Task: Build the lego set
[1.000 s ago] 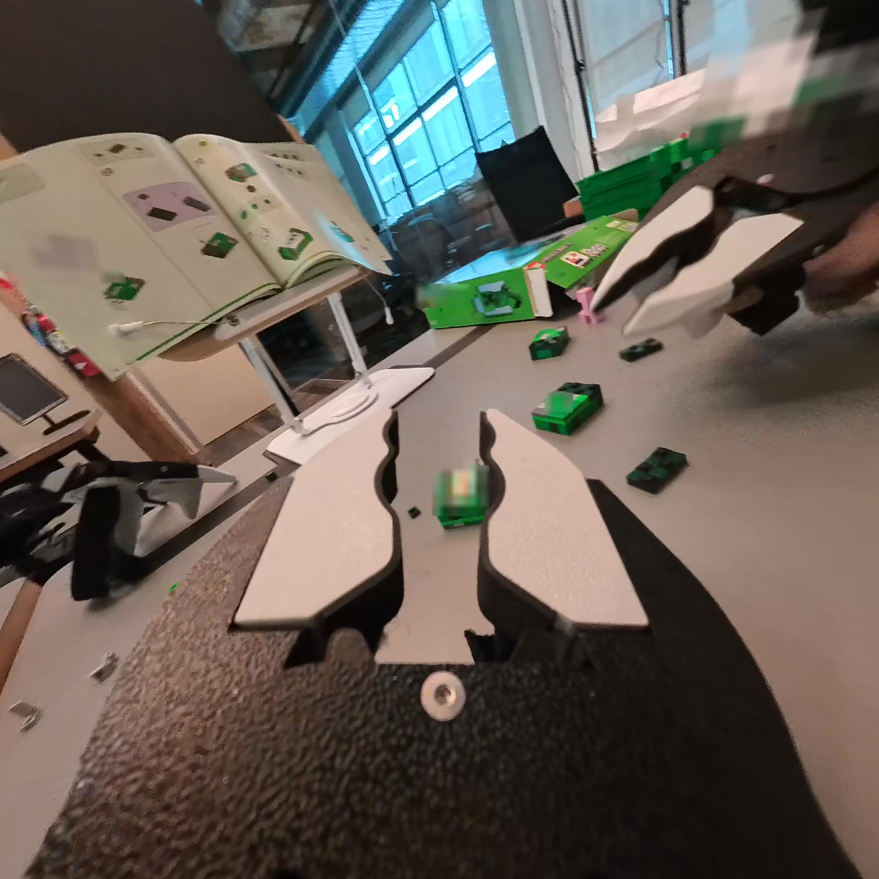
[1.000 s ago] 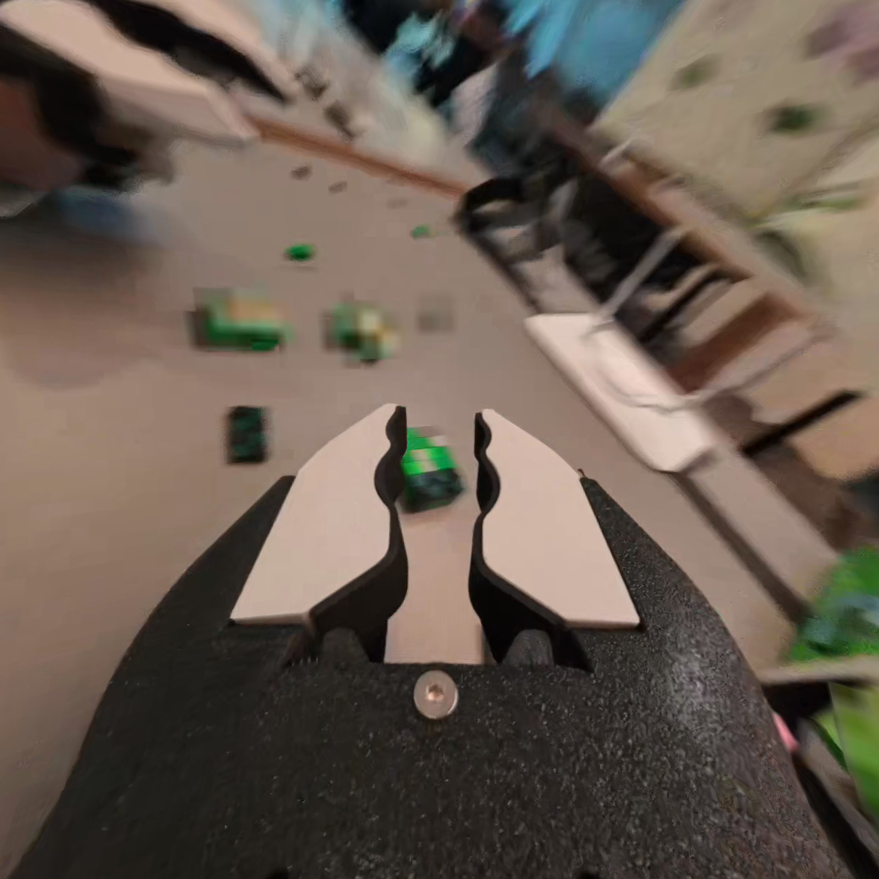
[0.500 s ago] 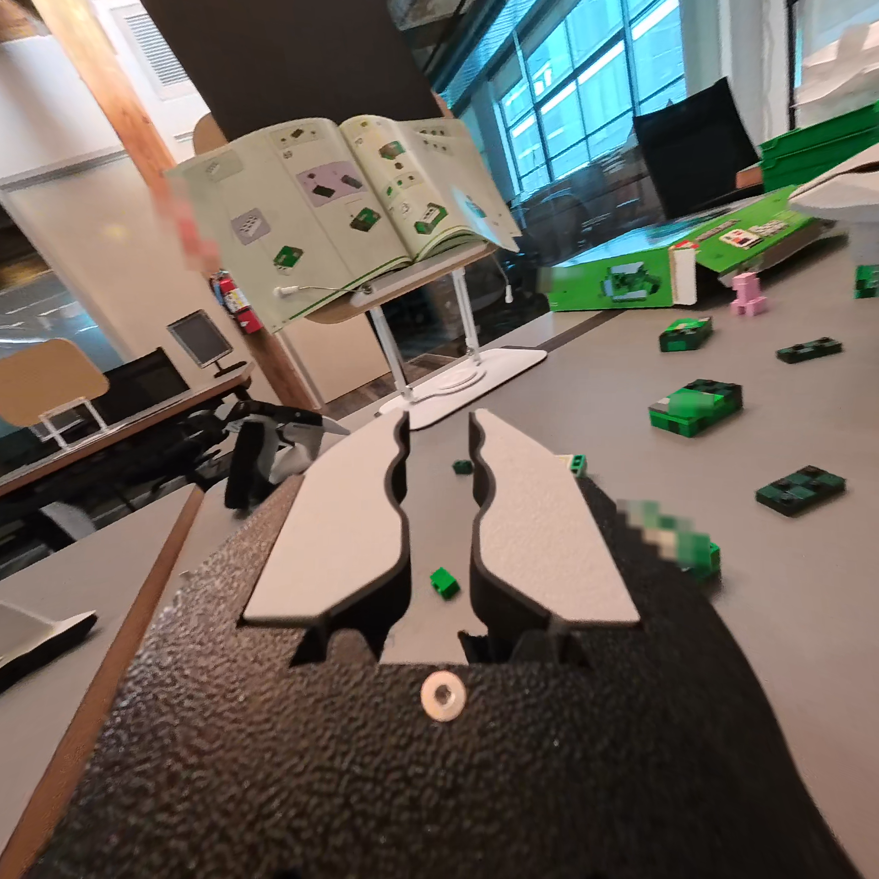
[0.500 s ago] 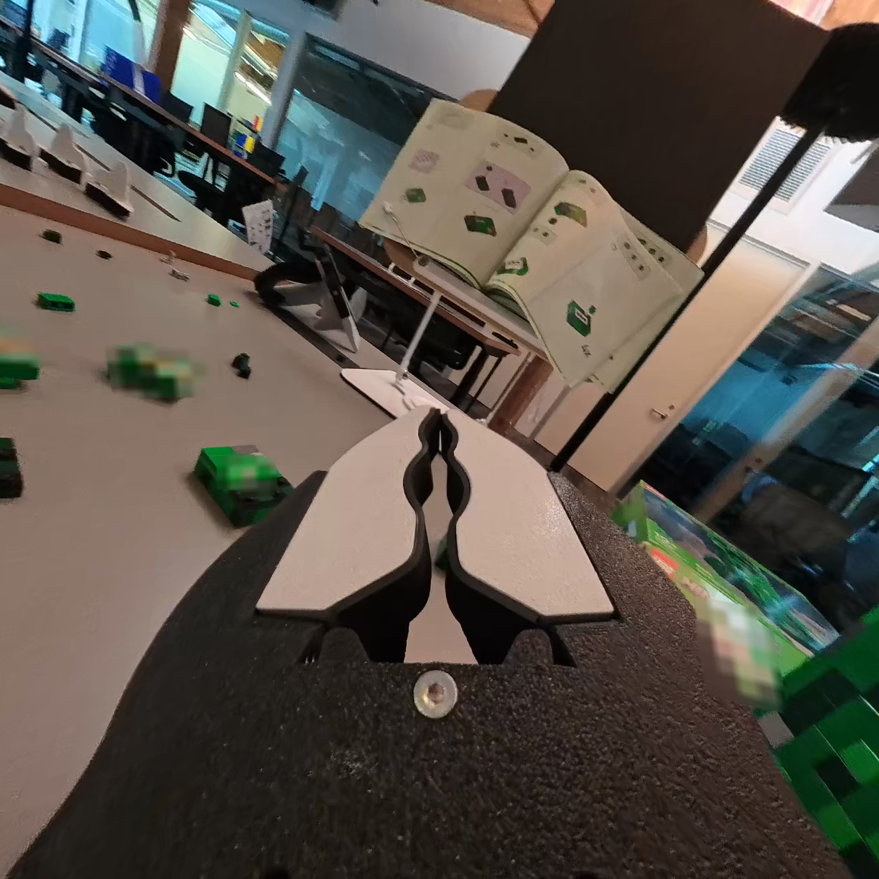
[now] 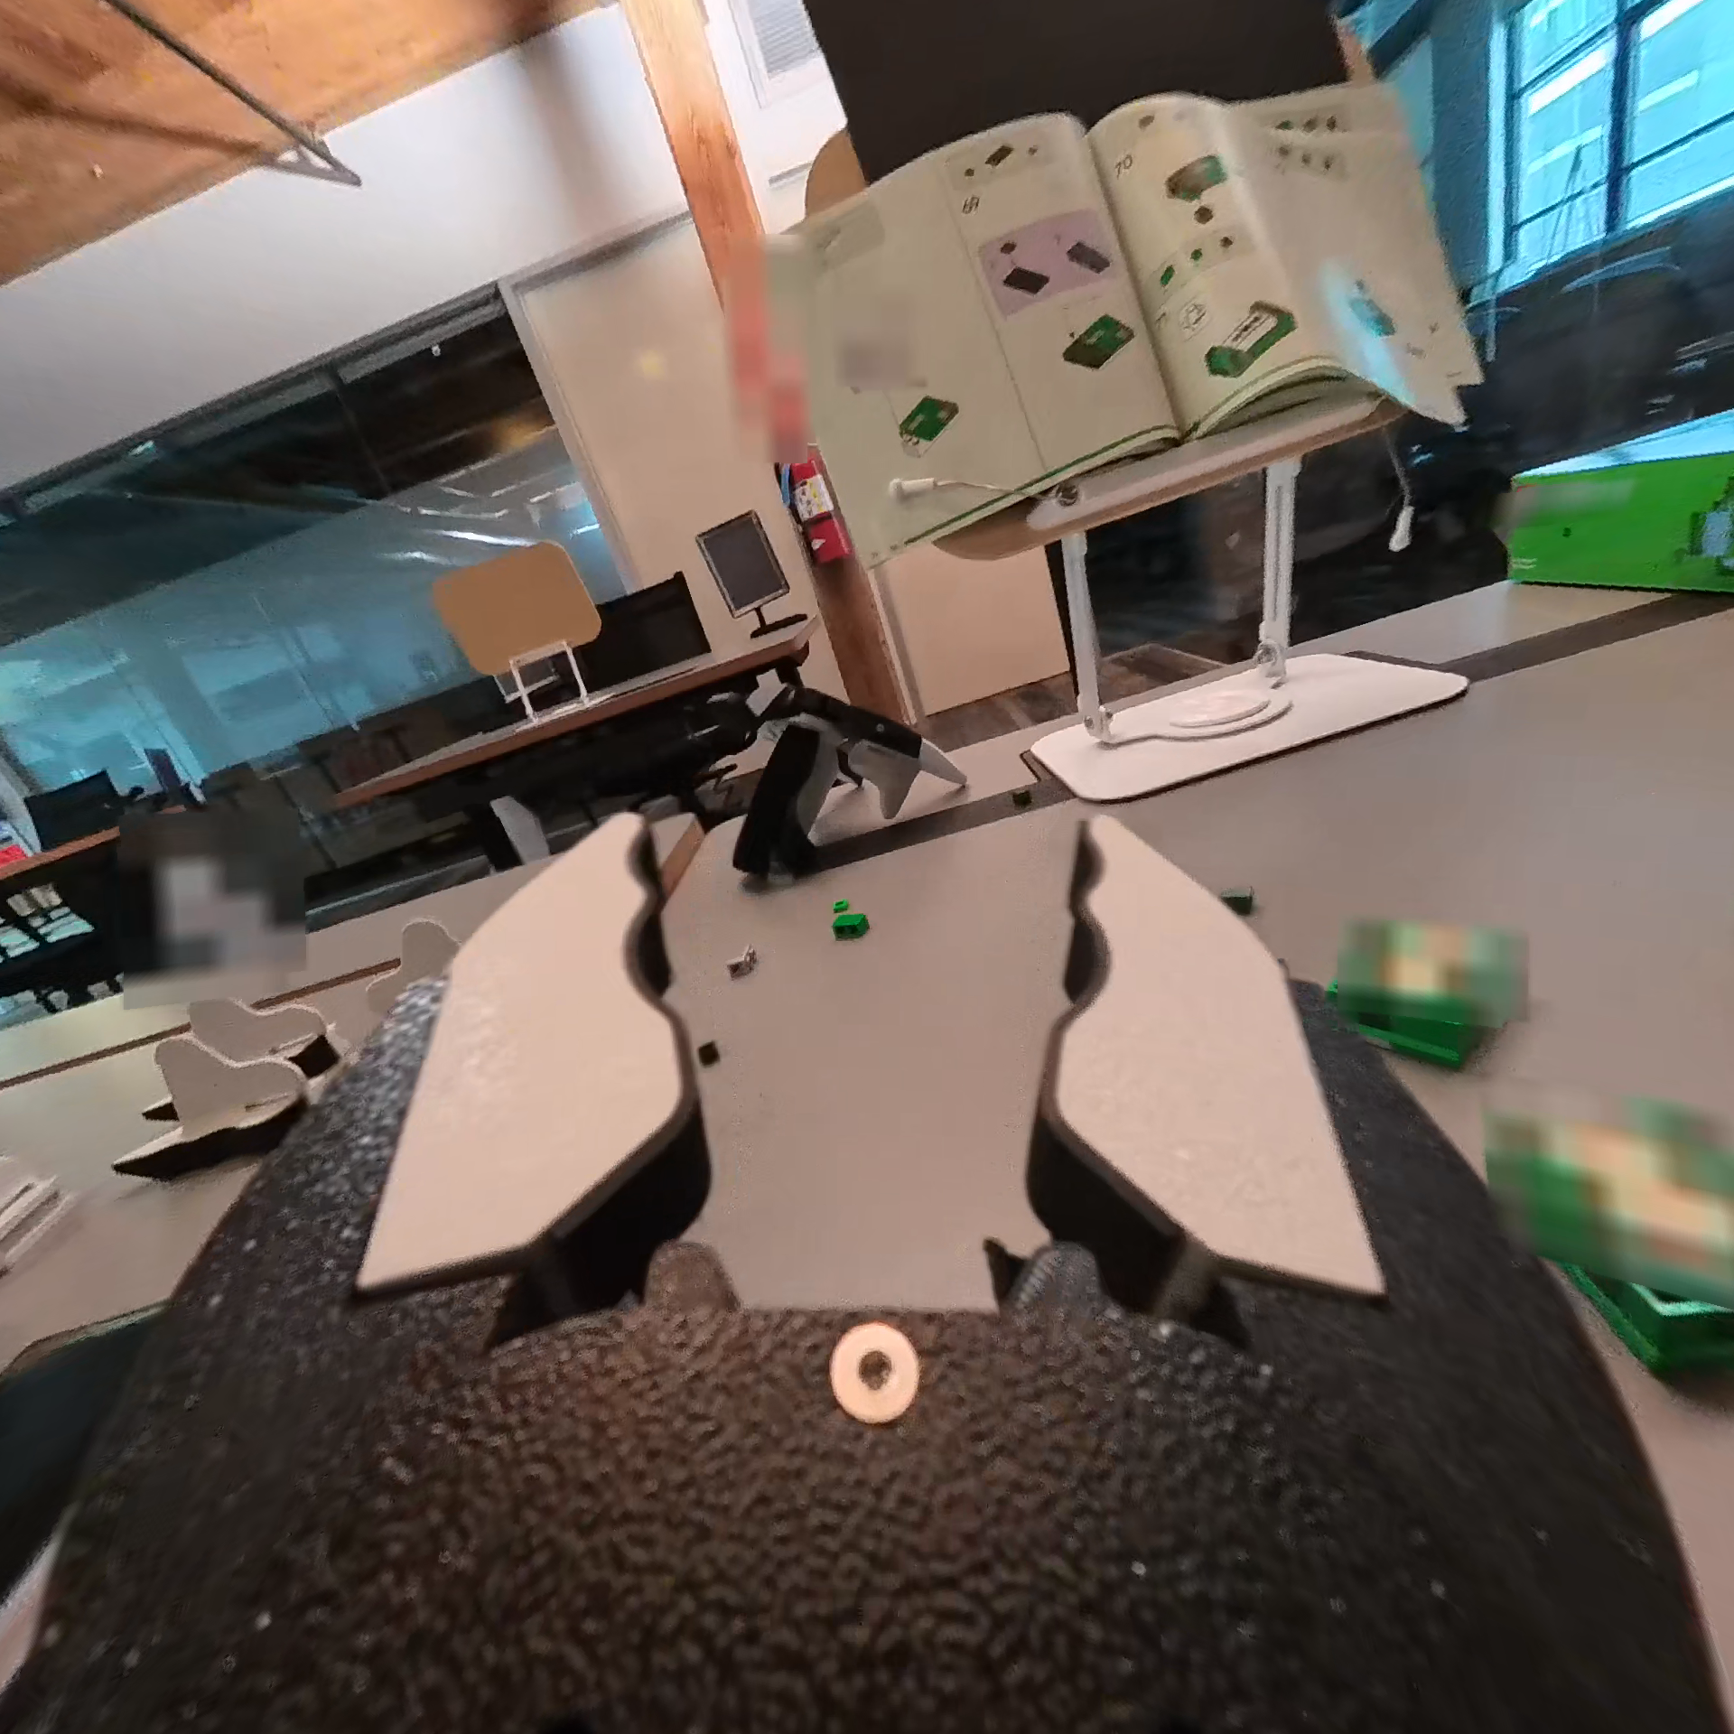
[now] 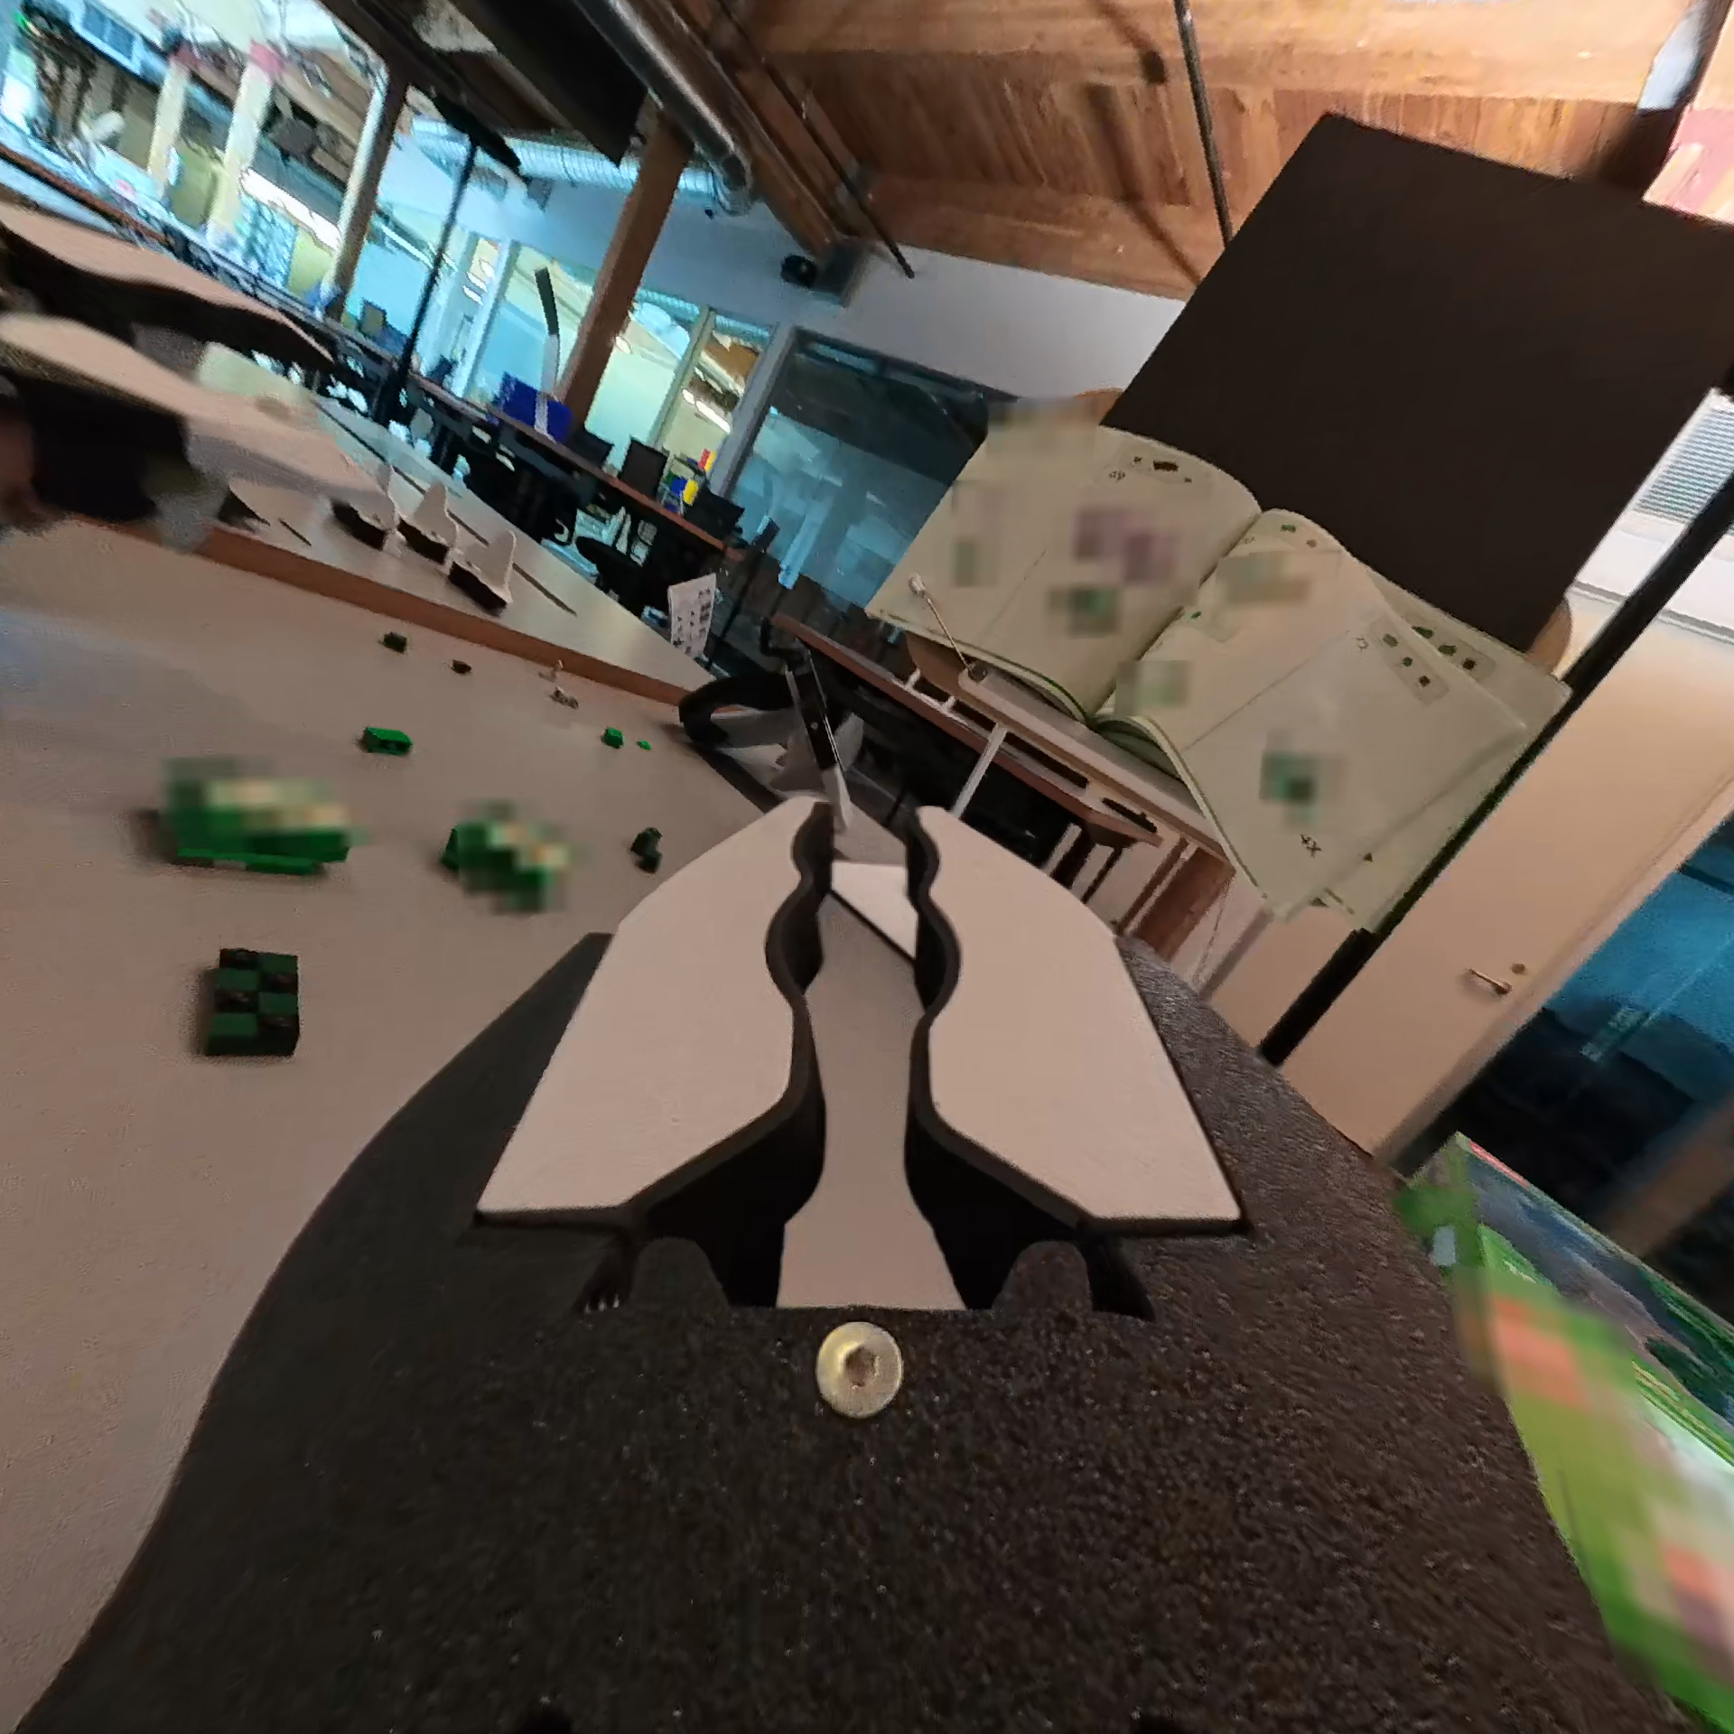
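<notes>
Hovering tools: both grippers hang low over the grey tabletop (image 5: 873, 1163), neither touching a brick.
Left gripper (image 5: 863, 849): its white, wavy-edged fingers (image 5: 554, 1060) spread wide, with nothing between them.
Right gripper (image 6: 868, 826): fingers parted by a narrow gap, gripping nothing.
Lego pieces: a small bright green brick (image 5: 849, 924) lies on the table ahead of the left gripper; a dark green chequered flat plate (image 6: 253, 1002) sits left of the right gripper, with blurred green part-built blocks (image 6: 249, 826) beyond it.
Instruction booklet (image 5: 1117, 310): open pale green pages on a white stand (image 5: 1239, 713) at the table's far edge.
Box: green cardboard set box (image 5: 1628, 535) at far right, edge only.
</notes>
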The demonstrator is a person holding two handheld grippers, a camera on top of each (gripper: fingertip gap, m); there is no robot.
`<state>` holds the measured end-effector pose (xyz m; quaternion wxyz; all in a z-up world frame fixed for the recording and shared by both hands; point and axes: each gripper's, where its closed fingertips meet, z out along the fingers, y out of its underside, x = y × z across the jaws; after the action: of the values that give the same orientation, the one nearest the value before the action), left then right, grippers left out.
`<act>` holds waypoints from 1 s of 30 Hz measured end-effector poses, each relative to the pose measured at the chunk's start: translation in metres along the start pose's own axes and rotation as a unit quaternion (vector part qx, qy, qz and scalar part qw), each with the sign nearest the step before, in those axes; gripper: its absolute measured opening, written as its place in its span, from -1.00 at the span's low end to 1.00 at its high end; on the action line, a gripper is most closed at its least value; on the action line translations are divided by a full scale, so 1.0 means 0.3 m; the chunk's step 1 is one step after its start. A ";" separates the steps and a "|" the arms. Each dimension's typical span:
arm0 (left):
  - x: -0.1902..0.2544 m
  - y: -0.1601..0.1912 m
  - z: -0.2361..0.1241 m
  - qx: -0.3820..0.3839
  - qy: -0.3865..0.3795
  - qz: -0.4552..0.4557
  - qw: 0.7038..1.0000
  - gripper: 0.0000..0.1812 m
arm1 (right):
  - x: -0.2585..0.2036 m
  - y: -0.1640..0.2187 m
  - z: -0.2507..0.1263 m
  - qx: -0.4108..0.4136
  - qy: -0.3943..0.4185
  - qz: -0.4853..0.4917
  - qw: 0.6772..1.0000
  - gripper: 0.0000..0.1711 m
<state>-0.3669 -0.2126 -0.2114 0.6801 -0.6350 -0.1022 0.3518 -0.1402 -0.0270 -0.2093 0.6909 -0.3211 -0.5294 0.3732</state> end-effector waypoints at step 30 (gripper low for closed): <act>0.259 -0.123 0.214 0.084 0.143 -0.128 0.978 0.36 | 0.050 0.035 -0.036 -0.049 0.050 -0.037 0.997 -0.51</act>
<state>-0.3347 -0.1126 -0.1896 0.7780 -0.6009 -0.0542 0.1753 -0.1290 -0.0094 -0.2133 0.7134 -0.3531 -0.5232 0.3044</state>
